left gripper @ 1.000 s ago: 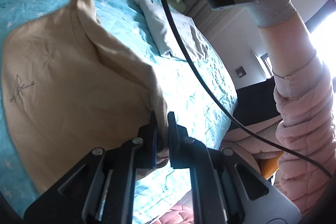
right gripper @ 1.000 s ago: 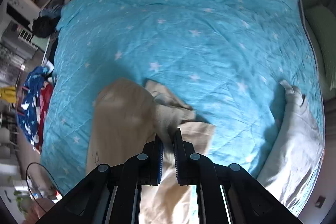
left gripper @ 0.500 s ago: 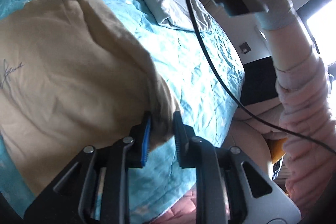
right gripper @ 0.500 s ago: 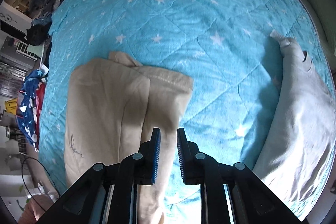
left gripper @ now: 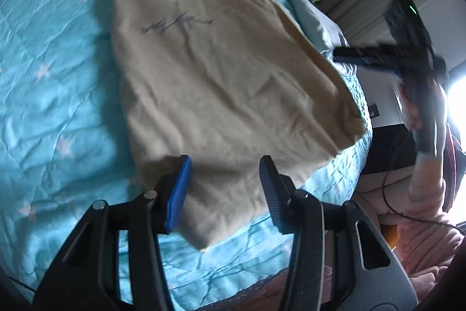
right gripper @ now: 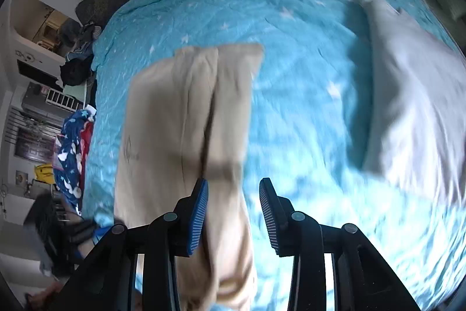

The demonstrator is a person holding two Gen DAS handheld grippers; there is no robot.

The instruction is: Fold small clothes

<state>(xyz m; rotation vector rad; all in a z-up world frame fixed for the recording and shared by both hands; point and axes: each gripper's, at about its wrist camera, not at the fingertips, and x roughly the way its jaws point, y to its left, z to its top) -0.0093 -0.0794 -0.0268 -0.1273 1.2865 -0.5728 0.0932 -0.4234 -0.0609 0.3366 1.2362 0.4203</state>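
The beige top (left gripper: 221, 83) now lies flat on the blue star bedspread (left gripper: 58, 95), print side up in the left wrist view, w/ a lengthwise fold running down it in the right wrist view (right gripper: 186, 136). A sec ago it hung between both tools, pinched at two corners; half a sec ago the cloth was down but the pads were only just parting. So it's been laid out & let go – that's the change.

Bedspread: same bed, nothing else shifted on it. The grey garment (right gripper: 413, 95) sits well apart to the right, untouched, prob. next in line or already done, can't tell which.

Left gripper (left gripper: 224, 188): jaws opening, roughly halfway apart, hovering over the near hem. Cloth shows between them but the pads don't press on it – nothing held.

Right gripper (right gripper: 233, 209): also opening, a bit less wide. The near end of the top runs under & between the jaws, looks loose, no pinch. In the left wrist view it's blurred off to the right (left gripper: 361, 56), clear of the cloth edge.

Meaning for task: one fold seems placed; the piece is still long, so I'd guess another fold across is due, needing a fresh grip on one end. Risk: near end overhangs toward the bed edge & may slide.
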